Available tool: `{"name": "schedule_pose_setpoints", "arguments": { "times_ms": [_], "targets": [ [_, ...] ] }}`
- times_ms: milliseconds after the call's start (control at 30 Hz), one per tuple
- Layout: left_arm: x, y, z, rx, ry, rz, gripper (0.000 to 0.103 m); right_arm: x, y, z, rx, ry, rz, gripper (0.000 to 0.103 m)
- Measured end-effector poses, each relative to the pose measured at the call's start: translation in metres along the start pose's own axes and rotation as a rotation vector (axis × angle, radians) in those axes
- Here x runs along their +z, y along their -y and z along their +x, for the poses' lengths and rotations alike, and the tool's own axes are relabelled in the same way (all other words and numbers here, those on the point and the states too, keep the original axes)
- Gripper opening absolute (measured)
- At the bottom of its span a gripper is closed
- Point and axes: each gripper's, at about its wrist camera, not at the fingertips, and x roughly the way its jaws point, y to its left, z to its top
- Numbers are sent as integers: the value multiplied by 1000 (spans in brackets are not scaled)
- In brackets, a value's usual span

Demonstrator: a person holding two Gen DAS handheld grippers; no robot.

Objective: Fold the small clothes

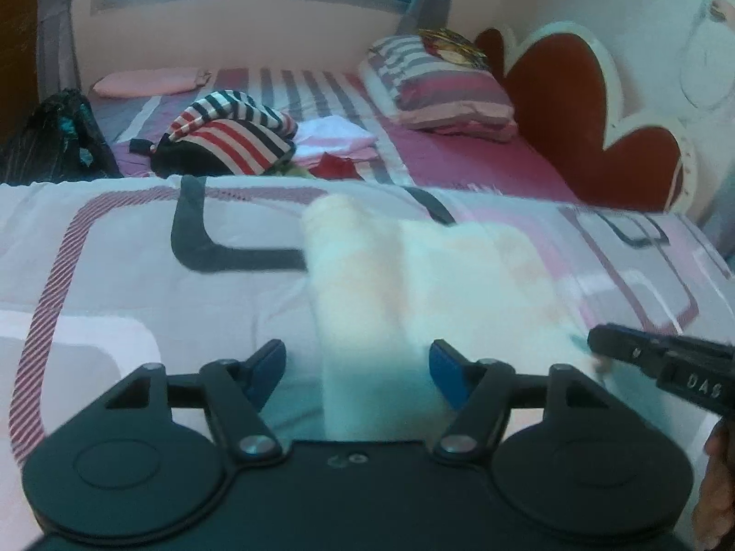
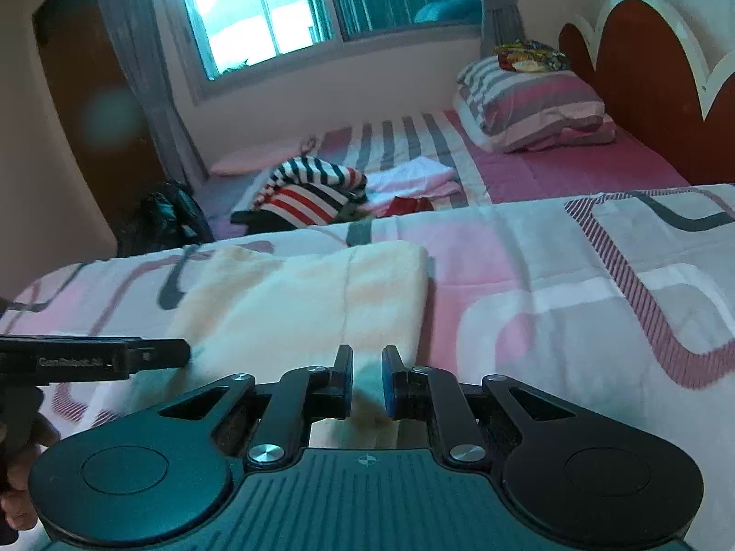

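The cream cloth lies partly folded near the bed's near edge, left tongs spread astride it, right tongs nearly pressed together at its hem, likely for the next fold.

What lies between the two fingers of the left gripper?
The cream cloth runs up between the open left gripper fingers; the left wrist view shows it.
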Motion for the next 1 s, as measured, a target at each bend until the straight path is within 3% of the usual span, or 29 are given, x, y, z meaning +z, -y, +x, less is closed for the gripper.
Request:
{"name": "schedule_pose_setpoints", "arguments": {
  "times_ms": [400, 633, 700, 800, 867, 900, 933, 1000],
  "targets": [
    [-55, 17, -32, 11, -66, 19, 67, -42, -30, -50, 30, -40, -33, 13],
    [-103, 18, -50, 12, -79, 18, 70, -101, -45, -56, -2, -134, -119, 12],
    [-104, 22, -53, 17, -84, 42, 71, -113, -51, -60, -32, -99, -159, 13],
    [-97, 16, -57, 5, -96, 31, 69, -109, -56, -59, -49, -116, -157, 13],
    [-87, 9, -66, 13, -37, 23, 74, -101, -53, -68, -36, -79, -125, 13],
    [-82, 5, -69, 12, -7, 18, 84, -96, -47, -71, -37, -51, -97, 29],
    [-75, 1, -69, 3, 14, 7, 88, -91, -42, -74, -45, -27, -67, 39],
    [-61, -7, -62, -4, 22, -21, 89, -76, -34, -73, -55, 31, -42, 42]
  ]
}}
